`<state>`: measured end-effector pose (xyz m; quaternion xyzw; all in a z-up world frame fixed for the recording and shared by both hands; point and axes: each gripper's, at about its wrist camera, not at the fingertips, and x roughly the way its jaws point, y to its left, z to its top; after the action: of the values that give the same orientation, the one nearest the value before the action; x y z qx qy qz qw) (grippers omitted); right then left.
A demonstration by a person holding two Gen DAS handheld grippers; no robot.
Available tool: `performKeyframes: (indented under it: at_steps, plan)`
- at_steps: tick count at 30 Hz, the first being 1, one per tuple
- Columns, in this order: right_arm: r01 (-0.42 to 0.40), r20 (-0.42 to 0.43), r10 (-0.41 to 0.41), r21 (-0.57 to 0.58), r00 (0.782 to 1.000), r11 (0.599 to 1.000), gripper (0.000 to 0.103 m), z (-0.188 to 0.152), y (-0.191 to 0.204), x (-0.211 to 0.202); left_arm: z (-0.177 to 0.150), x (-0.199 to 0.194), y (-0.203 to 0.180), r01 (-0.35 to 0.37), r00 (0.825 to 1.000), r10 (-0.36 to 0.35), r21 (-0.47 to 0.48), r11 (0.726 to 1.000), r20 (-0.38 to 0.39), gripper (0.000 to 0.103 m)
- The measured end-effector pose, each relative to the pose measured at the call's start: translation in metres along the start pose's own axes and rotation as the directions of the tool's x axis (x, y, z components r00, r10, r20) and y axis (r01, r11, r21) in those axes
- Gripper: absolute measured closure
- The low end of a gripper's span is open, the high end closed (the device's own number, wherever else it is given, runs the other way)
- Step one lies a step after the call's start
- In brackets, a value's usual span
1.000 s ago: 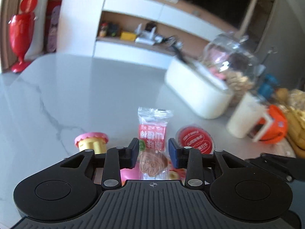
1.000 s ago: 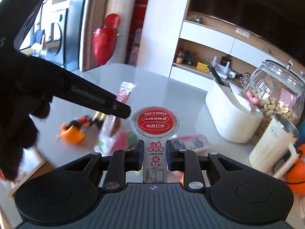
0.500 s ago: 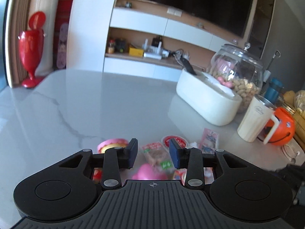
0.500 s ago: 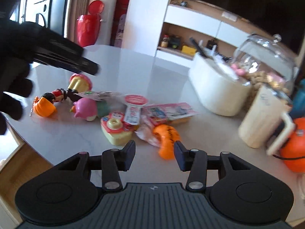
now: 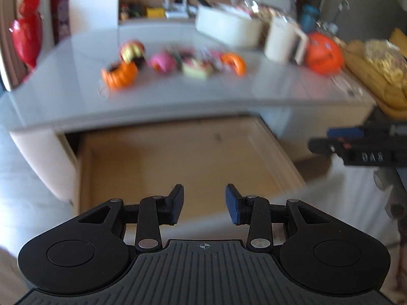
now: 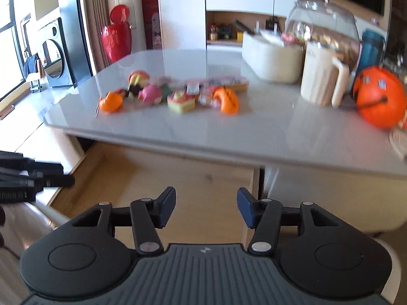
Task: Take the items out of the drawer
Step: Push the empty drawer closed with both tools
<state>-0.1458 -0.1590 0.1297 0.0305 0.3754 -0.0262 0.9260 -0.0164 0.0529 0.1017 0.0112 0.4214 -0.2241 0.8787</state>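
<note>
Both the left gripper (image 5: pixel 204 202) and right gripper (image 6: pixel 206 206) hang empty, jaws apart, above a pulled-out wooden drawer (image 6: pixel 178 178). Toys (image 6: pixel 168 94) and snacks lie clustered on the marble table (image 6: pixel 254 132) above.

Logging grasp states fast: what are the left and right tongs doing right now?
Left tongs: open, holding nothing, above the open drawer.
Right tongs: open, holding nothing, also above the drawer.

Ahead of me a glass jar (image 6: pixel 323 29) stands behind a white box (image 6: pixel 273 59) and a cream mug (image 6: pixel 321 77). An orange pumpkin (image 6: pixel 379 96) sits just right of the mug; a red bin (image 6: pixel 115 36) stands far left.
</note>
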Motion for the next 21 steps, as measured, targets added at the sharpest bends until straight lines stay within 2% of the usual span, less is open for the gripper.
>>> performKeyframes:
  at_steps: [3, 5, 8, 12, 13, 16, 17, 21]
  plan:
    - [-0.034, -0.082, 0.036, 0.026, 0.996, 0.999, 0.049, -0.026, 0.01, -0.001, -0.033, 0.006, -0.006, 0.05, 0.992, -0.051, -0.016, 0.999, -0.119, 0.063]
    - [-0.092, -0.171, 0.095, 0.026, 0.981, 0.995, 0.048, -0.043, 0.02, 0.004, -0.047, 0.014, -0.006, 0.074, 0.98, -0.08, -0.035, 0.997, -0.184, 0.063]
    - [-0.128, -0.249, 0.121, -0.01, 0.961, 0.992, 0.048, -0.062, 0.036, 0.014, -0.053, 0.023, 0.0, 0.044, 0.983, -0.054, -0.057, 0.997, -0.177, 0.063]
    - [-0.166, -0.333, 0.149, -0.024, 0.931, 0.986, 0.048, -0.065, 0.046, 0.04, -0.047, 0.032, 0.018, -0.016, 0.992, 0.001, -0.118, 0.993, -0.125, 0.063]
    - [-0.153, -0.333, 0.134, -0.033, 0.933, 0.988, 0.048, -0.064, 0.047, 0.045, -0.046, 0.032, 0.021, -0.029, 0.995, 0.016, -0.127, 0.991, -0.103, 0.064]
    - [-0.1, -0.294, 0.079, -0.058, 0.953, 0.993, 0.048, -0.058, 0.05, 0.059, -0.042, 0.037, 0.027, -0.015, 0.994, -0.005, -0.174, 0.985, -0.112, 0.062]
    - [-0.094, -0.294, 0.077, -0.043, 0.953, 0.995, 0.045, -0.055, 0.049, 0.062, -0.04, 0.039, 0.028, -0.022, 0.995, 0.004, -0.17, 0.985, -0.103, 0.062]
    - [-0.067, -0.255, 0.057, -0.032, 0.965, 0.997, 0.047, -0.048, 0.05, 0.077, -0.025, 0.052, 0.035, -0.03, 0.997, 0.016, -0.195, 0.98, -0.071, 0.062]
